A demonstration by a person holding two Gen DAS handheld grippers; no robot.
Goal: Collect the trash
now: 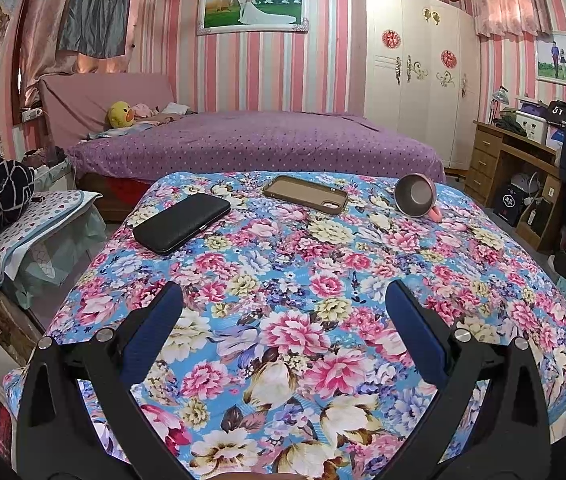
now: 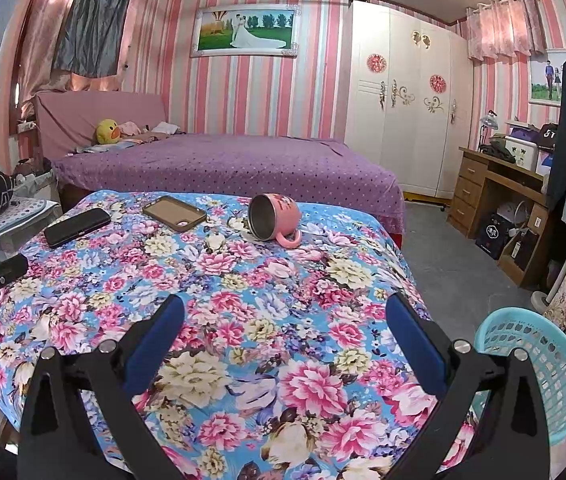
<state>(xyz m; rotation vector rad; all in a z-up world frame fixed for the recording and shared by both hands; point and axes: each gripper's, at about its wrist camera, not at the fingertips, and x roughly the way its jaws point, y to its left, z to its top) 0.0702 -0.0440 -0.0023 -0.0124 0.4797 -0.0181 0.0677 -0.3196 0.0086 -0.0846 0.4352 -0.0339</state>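
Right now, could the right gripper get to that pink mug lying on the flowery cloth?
Probably yes. The right gripper is open, the mug lies on its side ahead, and only bare cloth lies between them.

Left gripper (image 1: 283, 304): jaws wide apart, nothing between them, poised above the floral tablecloth (image 1: 283, 260). Right gripper (image 2: 285, 316): jaws likewise spread, nothing held, above the same tablecloth.

Floral blue-pink cloth (image 1: 283, 280), pink mug (image 2: 277, 218), black case (image 1: 182, 222), turquoise basket (image 2: 531, 364)
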